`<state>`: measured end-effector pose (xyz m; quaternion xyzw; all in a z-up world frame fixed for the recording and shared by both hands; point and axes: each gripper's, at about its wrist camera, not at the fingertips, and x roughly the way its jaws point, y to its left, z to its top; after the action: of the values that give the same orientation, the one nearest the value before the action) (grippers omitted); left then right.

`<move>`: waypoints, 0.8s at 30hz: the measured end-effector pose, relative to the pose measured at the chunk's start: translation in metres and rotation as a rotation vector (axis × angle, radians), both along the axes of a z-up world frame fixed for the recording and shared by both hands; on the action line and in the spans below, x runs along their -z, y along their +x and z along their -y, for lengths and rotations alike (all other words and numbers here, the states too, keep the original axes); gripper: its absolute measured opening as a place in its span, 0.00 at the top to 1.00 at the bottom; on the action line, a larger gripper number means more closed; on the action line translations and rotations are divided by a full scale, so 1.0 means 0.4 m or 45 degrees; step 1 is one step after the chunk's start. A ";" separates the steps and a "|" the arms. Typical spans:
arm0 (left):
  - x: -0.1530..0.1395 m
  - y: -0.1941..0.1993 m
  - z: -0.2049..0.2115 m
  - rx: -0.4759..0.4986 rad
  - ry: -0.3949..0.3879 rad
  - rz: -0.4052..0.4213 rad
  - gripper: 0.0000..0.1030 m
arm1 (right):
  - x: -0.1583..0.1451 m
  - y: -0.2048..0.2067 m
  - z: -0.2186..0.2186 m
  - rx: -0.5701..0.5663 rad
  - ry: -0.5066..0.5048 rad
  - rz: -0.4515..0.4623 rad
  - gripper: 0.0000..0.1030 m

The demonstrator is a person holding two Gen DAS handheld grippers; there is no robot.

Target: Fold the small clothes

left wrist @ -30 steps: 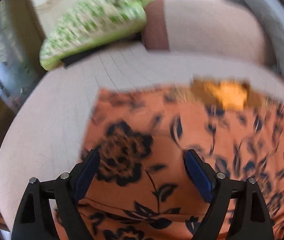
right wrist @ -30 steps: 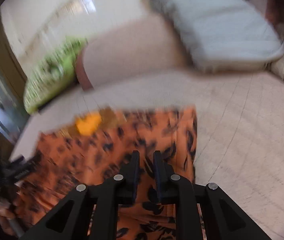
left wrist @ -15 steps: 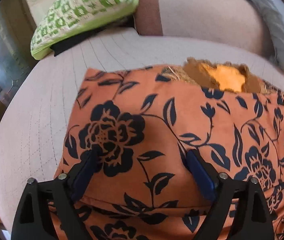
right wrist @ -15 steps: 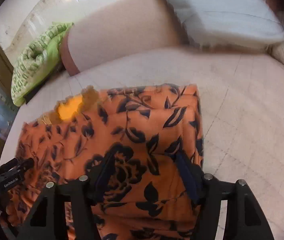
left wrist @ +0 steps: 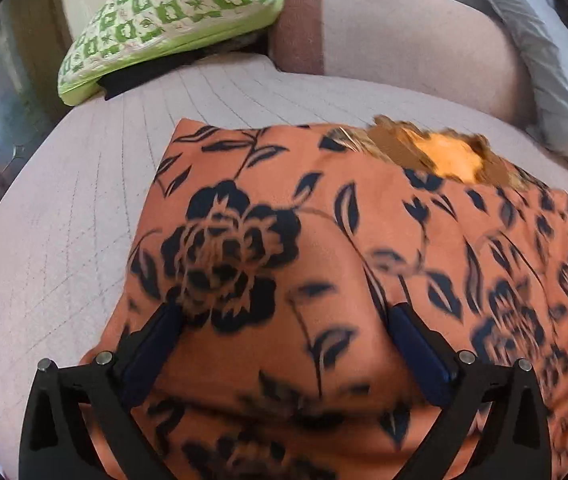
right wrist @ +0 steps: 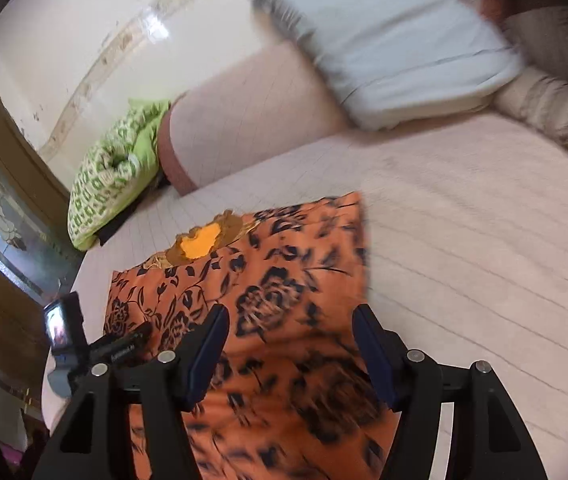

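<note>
An orange garment [left wrist: 324,240] with a dark blue flower print lies folded on the pale pink bed [left wrist: 64,240]. A yellow and brown neck patch [left wrist: 448,156] shows at its far edge. My left gripper [left wrist: 284,320] is open, its blue pads over the garment's near left part, holding nothing. In the right wrist view the same garment [right wrist: 284,280] lies ahead. My right gripper [right wrist: 290,320] is open above its near right part and empty. The left gripper's camera [right wrist: 64,328] shows at the left.
A green and white patterned cushion [left wrist: 172,20] lies at the bed's far left. A pink bolster [left wrist: 404,40] runs along the back. A grey-white pillow [right wrist: 384,40] leans at the back right. A striped cushion [right wrist: 556,112] sits far right.
My right gripper went from shut to open and has pulled back and up from the garment. My left gripper stayed open and moved closer over the cloth.
</note>
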<state>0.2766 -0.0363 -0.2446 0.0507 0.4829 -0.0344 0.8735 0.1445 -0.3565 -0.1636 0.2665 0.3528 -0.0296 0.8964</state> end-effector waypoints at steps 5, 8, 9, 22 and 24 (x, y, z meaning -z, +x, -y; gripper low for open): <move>-0.095 -0.191 0.009 0.077 -0.084 0.049 0.00 | -0.032 -0.249 0.088 0.110 0.019 0.083 0.34; -0.173 -0.351 0.035 0.196 -0.137 0.126 0.00 | -0.054 -0.354 0.135 0.210 0.026 0.122 0.34; -0.197 -0.391 0.045 0.241 -0.154 0.131 0.00 | -0.065 -0.379 0.144 0.242 0.027 0.129 0.34; -0.413 -0.611 0.000 0.440 0.063 0.433 0.00 | -0.234 -0.529 0.061 0.157 -0.063 0.274 0.32; -0.408 -0.617 -0.036 0.414 0.061 0.421 0.00 | -0.235 -0.548 0.033 0.120 -0.102 0.255 0.32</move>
<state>0.0296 -0.0220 -0.0813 0.1535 0.3192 -0.1546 0.9223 -0.0747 -0.3699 -0.0698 0.2482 0.2471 -0.0590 0.9348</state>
